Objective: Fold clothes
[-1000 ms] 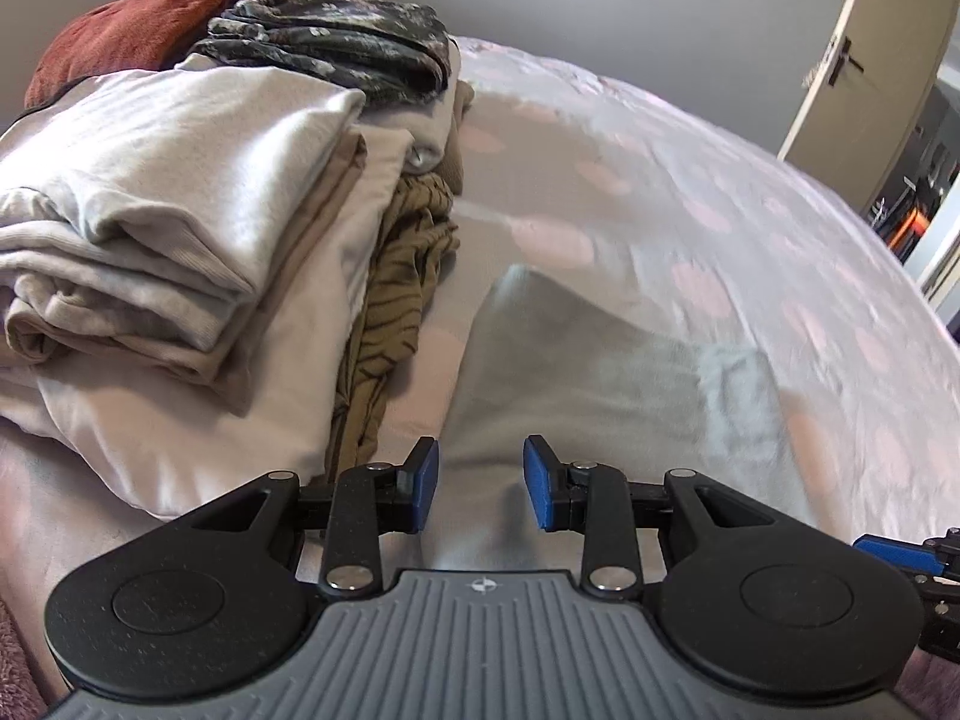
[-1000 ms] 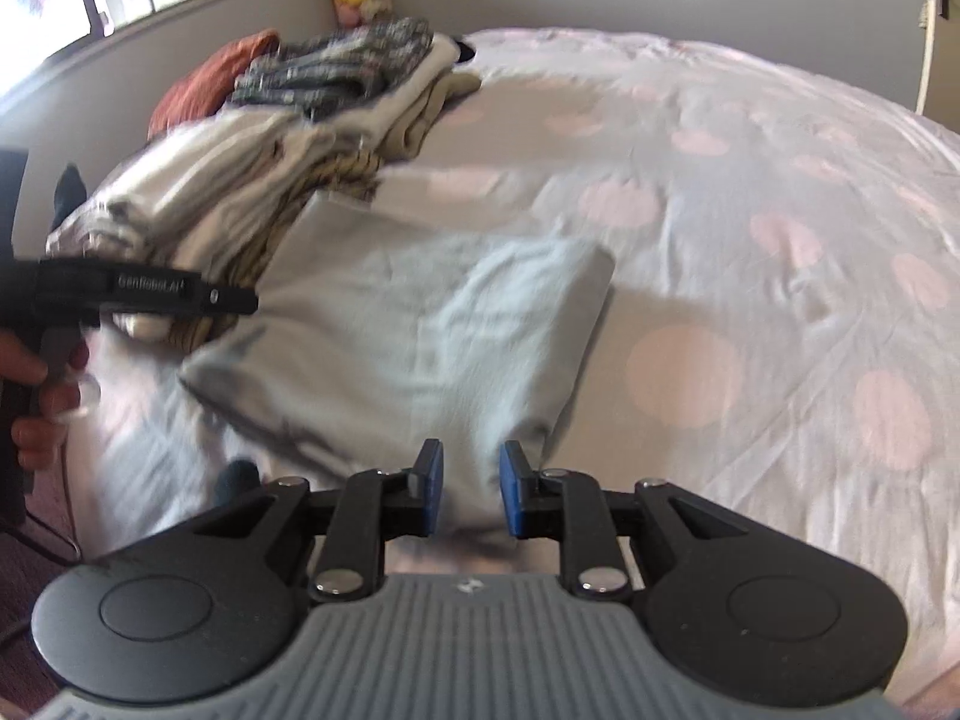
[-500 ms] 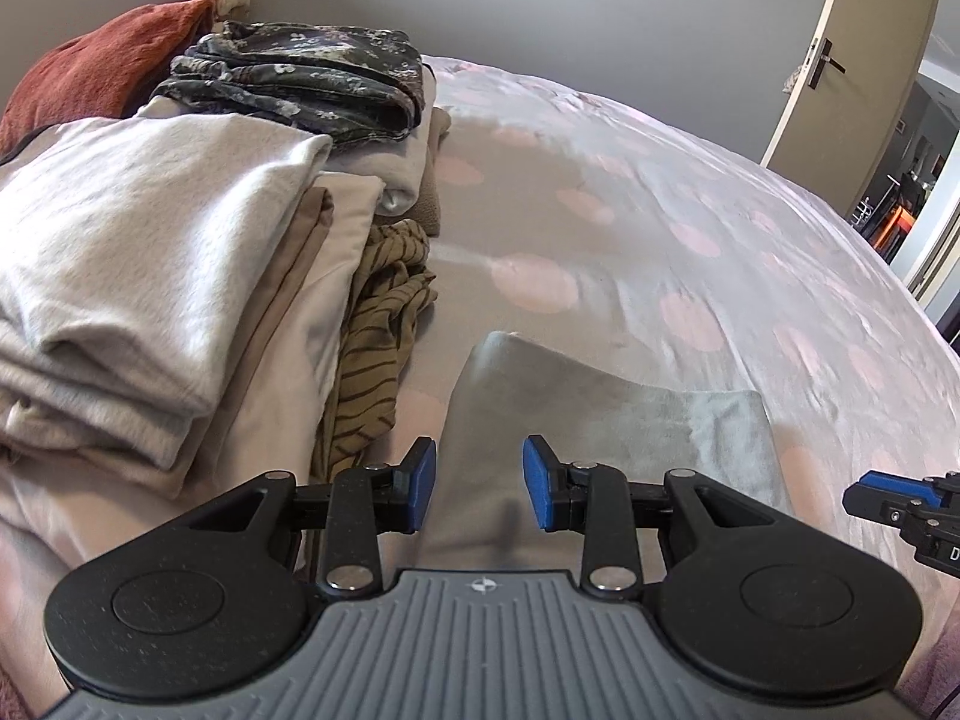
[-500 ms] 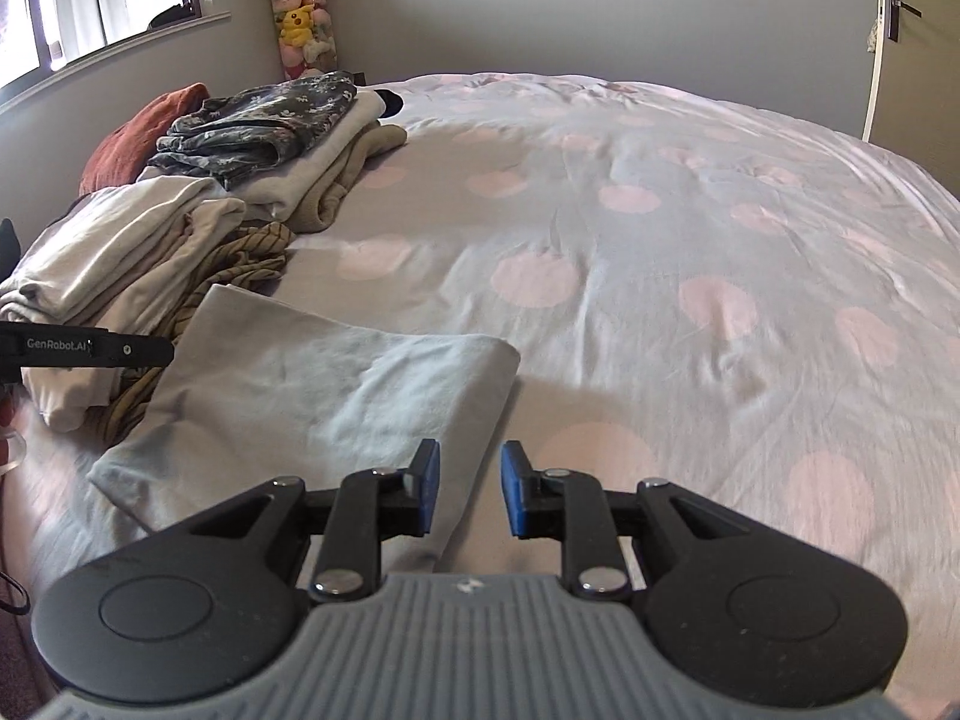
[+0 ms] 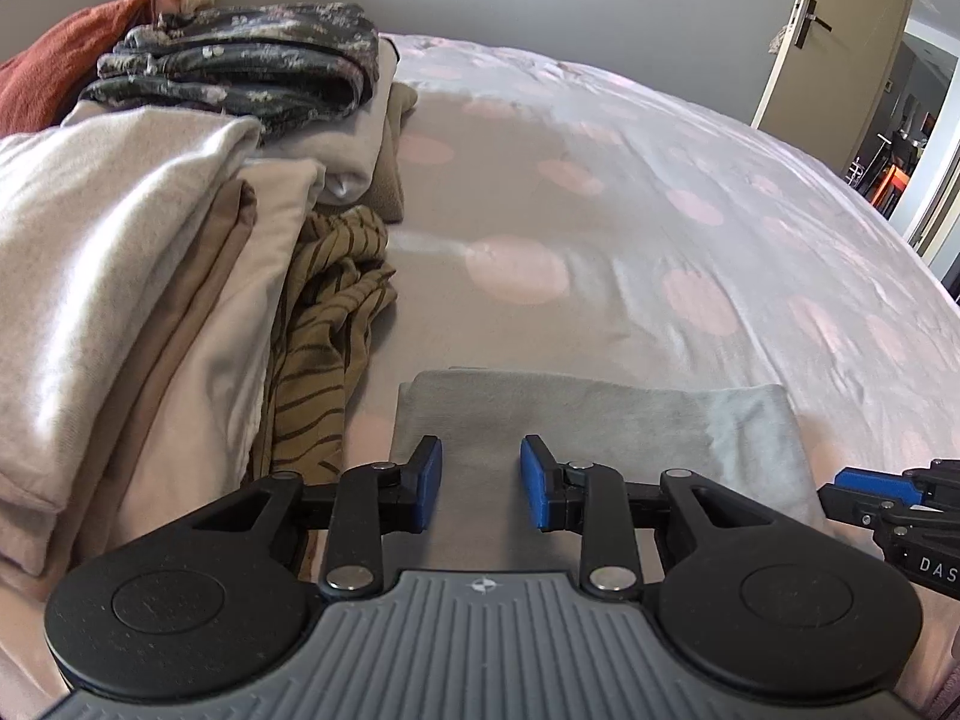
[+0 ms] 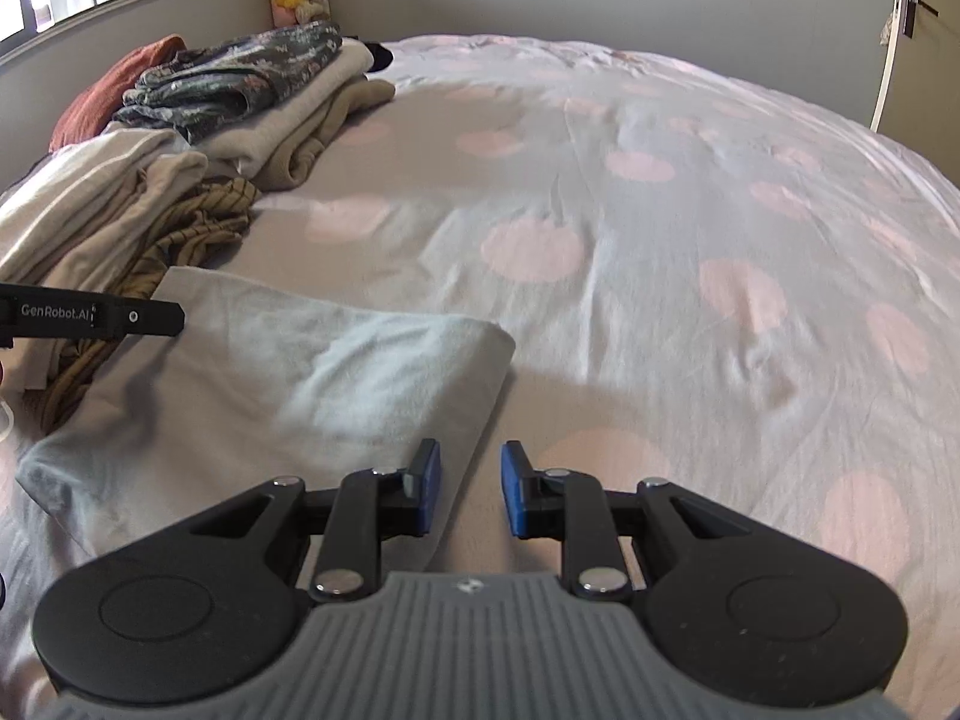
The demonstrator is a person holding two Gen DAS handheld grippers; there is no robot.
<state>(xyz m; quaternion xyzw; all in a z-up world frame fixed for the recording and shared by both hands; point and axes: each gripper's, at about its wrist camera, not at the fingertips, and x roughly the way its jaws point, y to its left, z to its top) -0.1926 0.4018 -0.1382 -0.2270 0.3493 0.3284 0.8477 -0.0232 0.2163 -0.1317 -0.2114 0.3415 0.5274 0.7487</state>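
On the near edge of the bed (image 6: pixel 660 192), a pale grey-green garment (image 6: pixel 288 384) is lying flat as a folded rectangle, its edges squared and its surface smooth. Its long axis is running left to right across the bed, seen from the left wrist view (image 5: pixel 600 420).

The left gripper (image 5: pixel 480 483) is hovering over the garment's near left part, jaws spread with nothing between them. The right gripper (image 6: pixel 471 489) is sitting at the garment's near right edge, jaws likewise spread and gripping nothing; that edge is passing just under the left-hand pad. The garment is lying ahead of and below both grippers, with neither visibly nearer than the other. Any coming move is turning on that relation: each gripper is facing one end of the long axis.

Whether this piece is awaiting a further fold or is finished and due for stacking cannot be settled; the scene is fitting both.

Left of the garment, a crumpled striped olive garment (image 5: pixel 336 324) is lying unfolded, close beside it. Beyond that, stacks of folded clothes (image 5: pixel 120 252) are rising along the left side, topped at the far end by a dark patterned item (image 5: pixel 252 72).

Against the frames of a second ago, both cameras are sitting further back and lower, so the garment is showing nearer the bottom of view; jaw spread is unchanged.
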